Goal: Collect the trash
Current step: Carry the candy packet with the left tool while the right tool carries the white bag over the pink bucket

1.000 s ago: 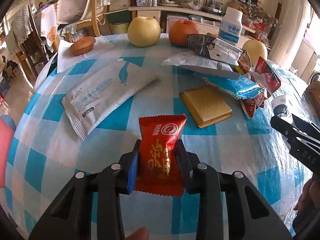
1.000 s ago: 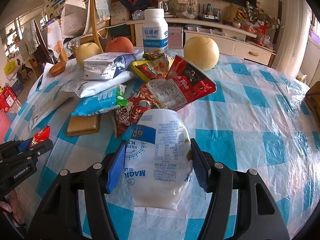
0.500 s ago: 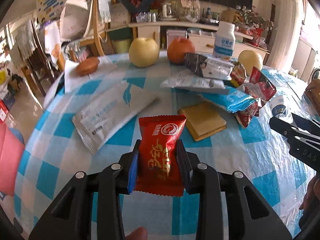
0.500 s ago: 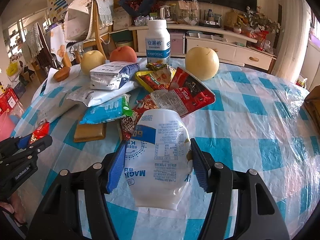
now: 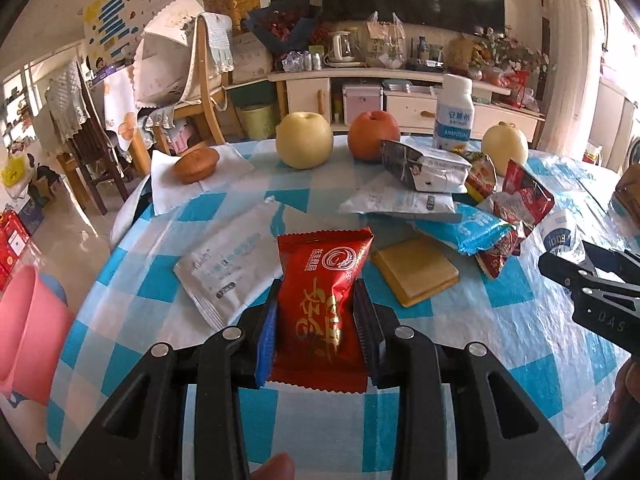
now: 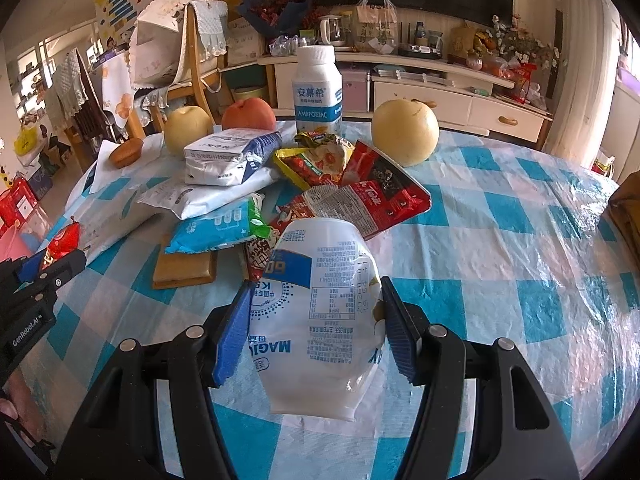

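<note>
My left gripper [image 5: 318,316] is shut on a red snack packet [image 5: 320,300] and holds it above the checked tablecloth [image 5: 132,336]. My right gripper [image 6: 316,320] is shut on a crushed white yogurt cup [image 6: 320,312], also above the cloth. A heap of wrappers lies mid-table: a blue one [image 6: 216,228], a red one [image 6: 380,196], a white pouch [image 6: 200,196] and a silver bag [image 6: 228,156]. A long white sachet [image 5: 232,256] lies left of the heap. The right gripper shows at the right edge of the left wrist view [image 5: 576,264].
Two pears [image 5: 304,140] [image 6: 404,130], an apple [image 5: 374,134], a yogurt bottle [image 6: 318,88], a bun on a napkin [image 5: 196,164] and a biscuit [image 5: 414,268] are on the table. A pink bin [image 5: 24,332] stands below the table's left edge. Chairs stand behind.
Both grippers have lifted and pulled back from the table while still holding the red packet and the yogurt cup. The pink bin has come into the left wrist view.
</note>
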